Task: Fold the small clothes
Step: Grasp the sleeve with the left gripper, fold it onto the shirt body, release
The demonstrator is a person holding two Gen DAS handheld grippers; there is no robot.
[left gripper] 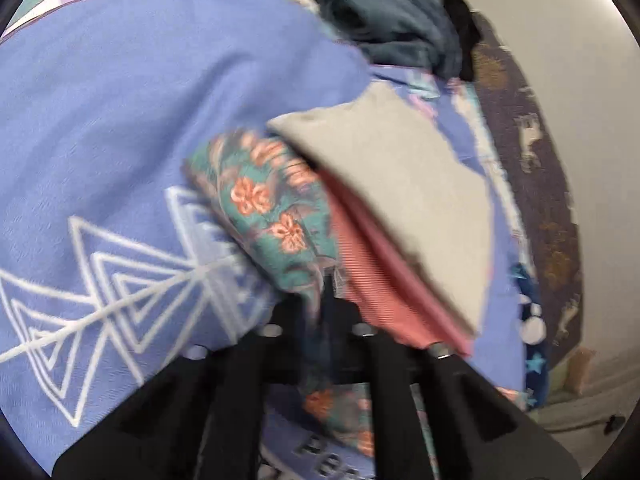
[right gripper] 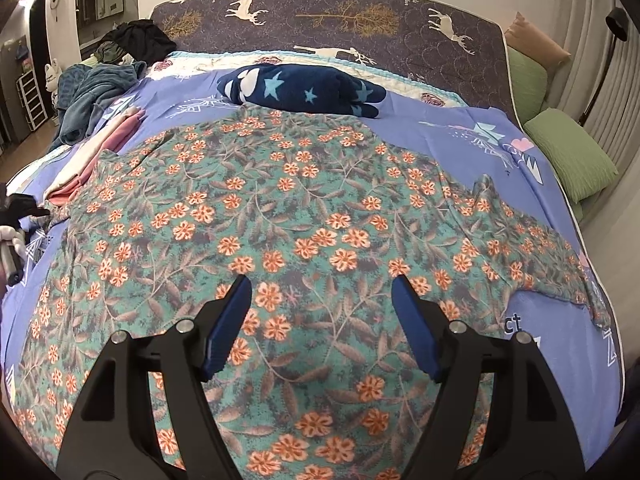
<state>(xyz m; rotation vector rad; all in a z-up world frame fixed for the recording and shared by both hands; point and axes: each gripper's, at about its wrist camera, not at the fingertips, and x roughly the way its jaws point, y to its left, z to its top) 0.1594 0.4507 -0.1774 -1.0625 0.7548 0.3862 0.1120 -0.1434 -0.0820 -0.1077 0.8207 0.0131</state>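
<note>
Garment [right gripper: 304, 216]: thin floral cloth, limp, light, spread on bed [right gripper: 460, 116]. Left gripper [left gripper: 324, 320] fingers clamped on its edge; right gripper [right gripper: 322, 320] fingers wide, empty. Grip hems.

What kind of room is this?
Most likely a bedroom: a big bed with a blue sheet, green pillows by the wall, and a floral garment spread out for folding.

Fingertips lost in cloth
The left gripper [left gripper: 326, 300] fingertips vanish under blurred floral garment [left gripper: 260, 200]; its hem runs off-frame.
</note>
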